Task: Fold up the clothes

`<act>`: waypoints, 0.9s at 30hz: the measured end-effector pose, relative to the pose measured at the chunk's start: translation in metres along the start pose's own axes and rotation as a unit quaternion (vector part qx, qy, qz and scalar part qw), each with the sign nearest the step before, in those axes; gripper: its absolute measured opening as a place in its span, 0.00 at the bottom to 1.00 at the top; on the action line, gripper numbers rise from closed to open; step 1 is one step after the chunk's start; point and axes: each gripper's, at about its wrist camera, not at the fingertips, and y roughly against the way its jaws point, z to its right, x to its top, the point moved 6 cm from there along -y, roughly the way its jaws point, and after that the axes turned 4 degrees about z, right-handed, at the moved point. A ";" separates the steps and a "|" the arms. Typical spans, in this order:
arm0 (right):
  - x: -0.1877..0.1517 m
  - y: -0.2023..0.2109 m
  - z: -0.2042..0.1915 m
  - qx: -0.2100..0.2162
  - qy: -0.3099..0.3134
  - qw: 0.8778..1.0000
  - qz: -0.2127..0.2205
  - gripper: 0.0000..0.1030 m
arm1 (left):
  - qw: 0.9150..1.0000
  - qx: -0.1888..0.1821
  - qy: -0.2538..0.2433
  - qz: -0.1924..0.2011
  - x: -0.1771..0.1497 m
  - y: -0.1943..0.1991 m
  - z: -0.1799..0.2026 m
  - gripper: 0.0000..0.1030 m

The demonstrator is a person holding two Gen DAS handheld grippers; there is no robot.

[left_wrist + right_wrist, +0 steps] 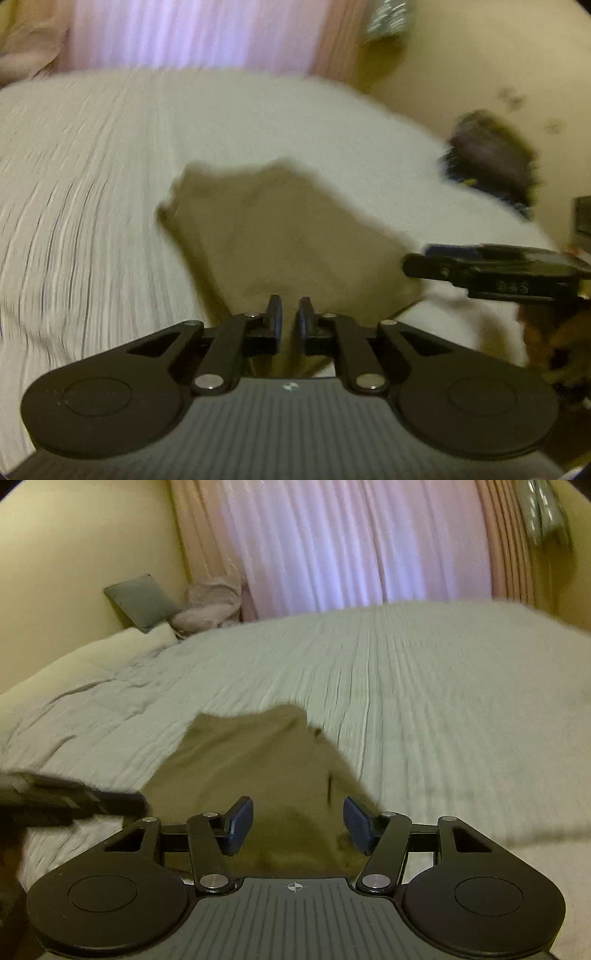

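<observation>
An olive-brown garment (258, 775) is seen lying on the bed (424, 686), close to the near edge, with its long axis running away from the cameras toward the curtains; a narrower, rumpled end is pointed toward the far side of the bed, while the broader part is spread just in front of both grippers. Its outline is blurred in the left wrist view, so finer detail cannot be told. The bed is covered by a pale, ribbed bedspread (92, 192), which is creased toward the head end. There, a grey pillow (142, 602) is propped against the cream wall (74, 554), and a pinkish bundle of cloth (214, 602) is heaped beside it. Pink and white curtains (351, 546) are hung behind the bed. A dark heap (491, 151) is seen on the floor beyond the bed's corner. The left gripper (290, 321) is held over the garment's near edge with its jaws nearly pressed together, a slim gap left between them and no cloth caught. The right gripper (298, 823) is held with its jaws spread apart above the cloth, nothing pinched.
</observation>
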 end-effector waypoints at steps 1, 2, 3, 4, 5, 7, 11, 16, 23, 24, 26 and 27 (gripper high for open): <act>-0.008 -0.011 0.008 -0.032 -0.008 0.999 -0.025 0.57 | 1.000 0.005 0.011 0.000 0.001 0.004 0.000 0.08; -0.014 -0.015 0.014 -0.055 -0.017 0.998 -0.038 0.57 | 1.000 0.010 0.023 0.001 0.001 0.007 0.000 0.08; -0.015 -0.009 0.020 -0.066 -0.028 0.997 -0.031 0.57 | 0.999 0.028 0.019 0.001 0.003 0.015 0.003 0.08; -0.014 0.000 0.023 -0.074 -0.038 0.996 -0.022 0.57 | 0.999 0.043 0.011 -0.001 0.004 0.021 0.005 0.07; -0.013 0.009 0.025 -0.084 -0.045 0.995 -0.016 0.57 | 0.998 0.057 0.004 -0.004 0.005 0.028 0.008 0.11; -0.011 0.026 0.028 -0.079 -0.075 0.994 -0.004 0.57 | 0.996 0.083 -0.004 -0.012 0.006 0.039 0.012 0.16; -0.014 0.055 0.028 -0.018 -0.200 0.980 0.009 0.57 | 0.993 0.115 -0.005 -0.025 0.004 0.051 0.018 0.21; -0.018 0.068 0.022 0.004 -0.264 0.964 0.005 0.58 | 0.993 0.113 -0.011 -0.028 -0.004 0.069 0.024 0.27; -0.029 0.078 0.020 0.058 -0.400 0.914 0.015 0.58 | 0.996 0.090 0.015 -0.021 -0.013 0.086 0.011 0.29; -0.032 0.076 0.020 0.070 -0.426 0.902 0.017 0.58 | 0.996 0.088 0.025 -0.019 -0.014 0.088 0.005 0.29; -0.035 0.067 0.020 0.091 -0.476 0.875 0.019 0.72 | 0.995 0.082 0.047 -0.017 -0.016 0.092 -0.007 0.30; -0.036 0.061 0.020 0.094 -0.494 0.864 0.021 0.75 | 0.995 0.078 0.058 -0.015 -0.016 0.093 -0.013 0.30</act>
